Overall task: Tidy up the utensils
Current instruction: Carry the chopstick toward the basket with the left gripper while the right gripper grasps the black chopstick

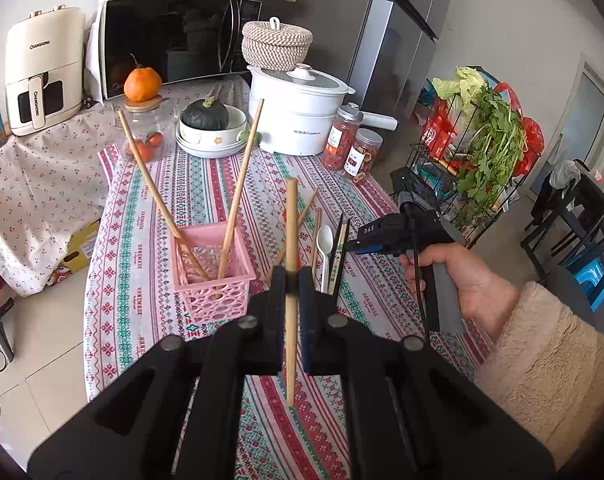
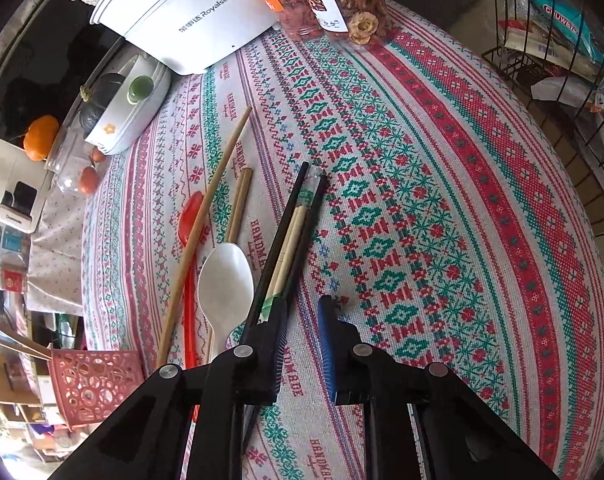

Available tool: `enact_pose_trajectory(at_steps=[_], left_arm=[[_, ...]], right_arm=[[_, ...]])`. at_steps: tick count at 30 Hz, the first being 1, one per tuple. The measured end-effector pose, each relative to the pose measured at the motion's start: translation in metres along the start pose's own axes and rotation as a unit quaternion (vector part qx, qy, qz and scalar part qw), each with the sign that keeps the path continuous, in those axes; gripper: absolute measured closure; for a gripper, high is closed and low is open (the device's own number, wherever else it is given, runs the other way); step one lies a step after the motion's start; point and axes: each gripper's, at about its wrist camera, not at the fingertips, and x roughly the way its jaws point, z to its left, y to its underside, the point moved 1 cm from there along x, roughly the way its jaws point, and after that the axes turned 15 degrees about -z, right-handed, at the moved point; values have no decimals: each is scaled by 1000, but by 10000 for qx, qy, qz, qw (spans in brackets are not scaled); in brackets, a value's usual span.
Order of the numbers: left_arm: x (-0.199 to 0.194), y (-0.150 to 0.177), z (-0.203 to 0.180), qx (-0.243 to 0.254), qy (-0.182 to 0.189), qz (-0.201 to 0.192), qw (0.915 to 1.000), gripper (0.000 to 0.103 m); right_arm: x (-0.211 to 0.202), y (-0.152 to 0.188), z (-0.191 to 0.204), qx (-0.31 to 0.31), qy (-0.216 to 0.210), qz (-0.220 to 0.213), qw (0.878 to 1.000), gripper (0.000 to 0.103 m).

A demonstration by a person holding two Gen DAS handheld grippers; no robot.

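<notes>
My left gripper (image 1: 290,280) is shut on a wooden chopstick (image 1: 291,232), held upright above the table, just right of the pink basket (image 1: 214,280). Two wooden chopsticks (image 1: 238,188) lean in the basket. On the cloth lie a white spoon (image 2: 225,280), a red spoon (image 2: 190,216), wooden chopsticks (image 2: 206,232), black chopsticks (image 2: 298,224) and a wrapped pair (image 2: 292,236). My right gripper (image 2: 302,312) is open and empty, low over the cloth, its left finger over the black chopsticks' near ends. It shows in the left wrist view (image 1: 354,246) beside the utensils.
At the table's back stand a white cooker (image 1: 298,112), stacked bowls with a squash (image 1: 212,128), two snack jars (image 1: 352,144), a glass jar (image 1: 146,132), a microwave (image 1: 174,40) and an air fryer (image 1: 42,72). A wire rack with greens (image 1: 474,152) stands right of the table.
</notes>
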Motion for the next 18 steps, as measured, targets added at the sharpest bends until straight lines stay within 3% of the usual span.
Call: enact_pose_trajectory(at_steps=[8,18], left_arm=[[-4,0,-1,1,83,-6,10000,96],[-3,-1,0,-12,63,2,10000,96]], right_arm=[[4,2,22,-511,454,-42,9977,91],[13,1,42,-685,462,130,9965,90]])
